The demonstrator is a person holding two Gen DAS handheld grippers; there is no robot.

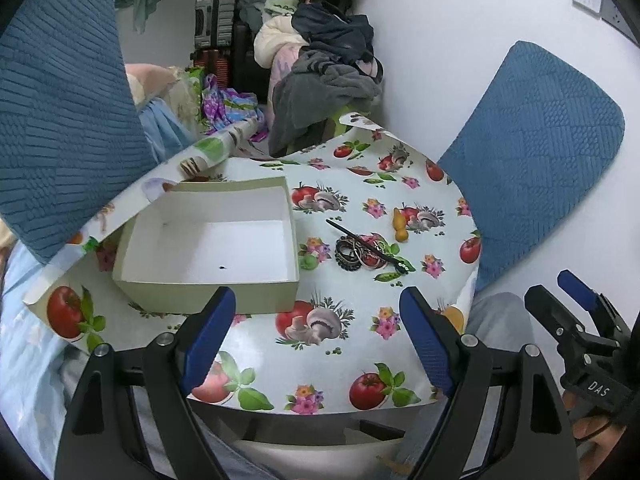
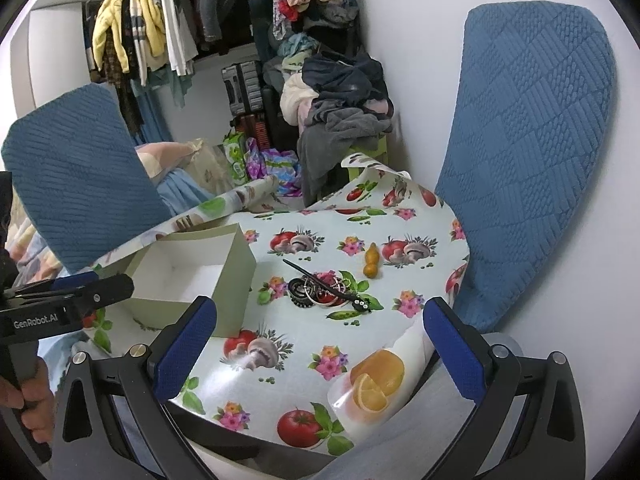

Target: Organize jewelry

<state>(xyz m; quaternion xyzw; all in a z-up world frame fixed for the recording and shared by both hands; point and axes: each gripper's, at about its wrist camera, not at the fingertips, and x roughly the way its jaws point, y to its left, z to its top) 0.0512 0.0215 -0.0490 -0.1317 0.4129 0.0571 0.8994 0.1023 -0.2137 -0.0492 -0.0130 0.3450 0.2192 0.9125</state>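
Our left tongs (image 1: 316, 336) and right tongs (image 2: 320, 344) both hang apart and empty above the near edge of the counter (image 1: 352, 344), ready to reach in. The jewelry pile (image 1: 362, 254) lies tangled just right of the open box (image 1: 208, 240), which we judge is its destination.

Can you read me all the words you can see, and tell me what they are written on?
"DAS" is on the black body of the right tool, seen in the left wrist view.
"GenRobot.AI" is on the black body of the left tool, seen in the right wrist view.
The tablecloth has only pictures, no words.
The box shows no writing.
The green packet behind the table is too blurred to read.
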